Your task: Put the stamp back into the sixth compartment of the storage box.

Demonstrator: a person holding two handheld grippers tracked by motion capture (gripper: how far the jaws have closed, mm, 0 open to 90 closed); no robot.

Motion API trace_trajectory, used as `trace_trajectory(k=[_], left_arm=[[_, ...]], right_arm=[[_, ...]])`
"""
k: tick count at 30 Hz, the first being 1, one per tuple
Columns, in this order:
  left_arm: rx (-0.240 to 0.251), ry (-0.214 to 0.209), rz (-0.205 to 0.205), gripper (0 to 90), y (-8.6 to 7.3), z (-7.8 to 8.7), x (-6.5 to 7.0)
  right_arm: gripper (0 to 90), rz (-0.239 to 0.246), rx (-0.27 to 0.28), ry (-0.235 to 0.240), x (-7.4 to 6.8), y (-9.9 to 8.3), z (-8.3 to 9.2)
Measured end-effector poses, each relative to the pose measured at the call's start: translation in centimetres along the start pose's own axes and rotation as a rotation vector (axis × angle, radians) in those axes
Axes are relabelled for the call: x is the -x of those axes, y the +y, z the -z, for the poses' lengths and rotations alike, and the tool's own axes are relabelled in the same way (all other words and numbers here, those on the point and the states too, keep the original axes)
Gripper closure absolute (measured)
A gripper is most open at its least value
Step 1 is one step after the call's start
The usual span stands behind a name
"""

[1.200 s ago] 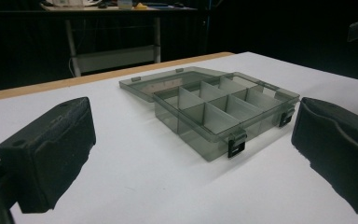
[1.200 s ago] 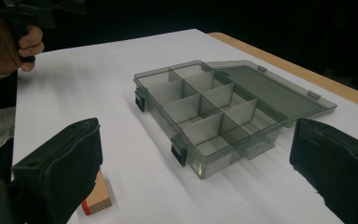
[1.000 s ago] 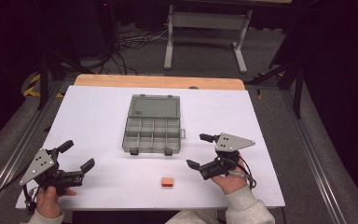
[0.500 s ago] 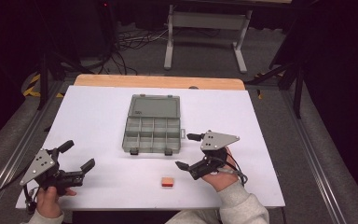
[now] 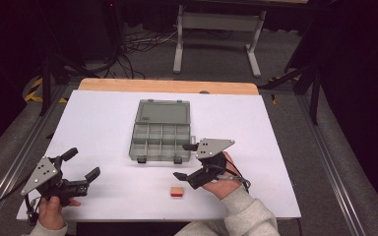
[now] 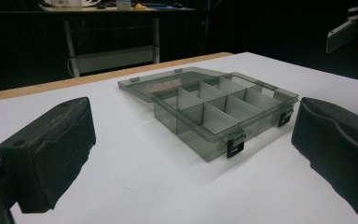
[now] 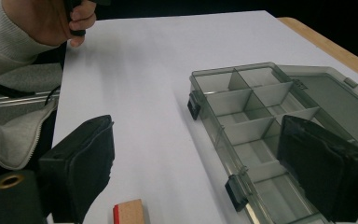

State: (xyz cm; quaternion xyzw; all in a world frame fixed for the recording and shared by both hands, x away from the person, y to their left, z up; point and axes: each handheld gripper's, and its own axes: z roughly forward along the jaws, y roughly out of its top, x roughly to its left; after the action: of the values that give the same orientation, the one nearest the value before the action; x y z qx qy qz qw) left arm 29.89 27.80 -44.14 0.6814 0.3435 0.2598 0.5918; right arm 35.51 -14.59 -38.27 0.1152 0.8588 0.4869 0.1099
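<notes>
White table (image 5: 103,123): open compartment box (image 5: 160,137), small wooden block (image 5: 177,191).

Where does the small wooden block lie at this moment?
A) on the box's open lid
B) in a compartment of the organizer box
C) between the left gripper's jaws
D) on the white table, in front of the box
D: the small wooden block lies on the white table, on the person's side of the organizer box and clear of it.
</notes>
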Motion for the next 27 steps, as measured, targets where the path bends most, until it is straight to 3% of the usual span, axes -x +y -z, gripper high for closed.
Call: trace_trajectory(k=[14, 27], left_arm=[[0.000, -0.001, 0.004, 0.5, 0.0, 0.0, 0.0], [0.000, 0.001, 0.005, 0.5, 0.0, 0.0, 0.0]], right_arm=[[15.2, 0.030, -0.036, 0.061, -0.4, 1.0, -1.9], [17.8, 0.057, -0.151, 0.120, -0.4, 1.0, -2.9]])
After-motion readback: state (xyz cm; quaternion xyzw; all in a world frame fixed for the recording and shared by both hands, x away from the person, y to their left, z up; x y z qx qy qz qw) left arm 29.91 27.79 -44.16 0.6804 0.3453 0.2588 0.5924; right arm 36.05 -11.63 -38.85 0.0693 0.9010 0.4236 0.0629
